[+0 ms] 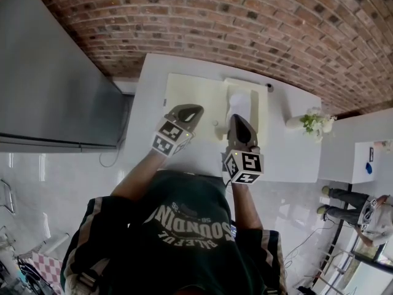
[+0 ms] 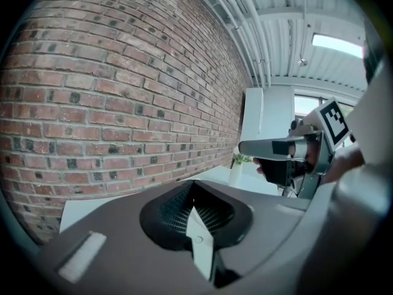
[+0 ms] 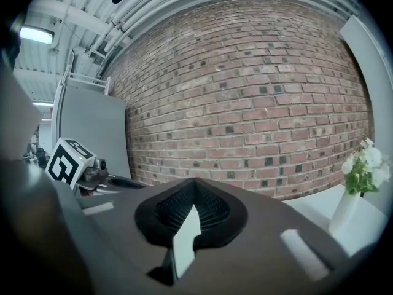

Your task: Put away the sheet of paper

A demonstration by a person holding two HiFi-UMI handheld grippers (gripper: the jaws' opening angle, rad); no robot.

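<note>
We counted two grippers, one sheet of paper, one cream mat, one vase of flowers and one white table. The left gripper sat just left of centre in the head view, the right gripper just right of centre. Both had their jaws pressed together at the tips with nothing held between them. The sheet of paper lay on the right part of the cream mat, a little above centre of the frame, directly past the right gripper's tip. Its long axis ran up and down the picture, pointing toward the brick wall. The vase of flowers stood at the right of the table, well apart from the paper.
</note>
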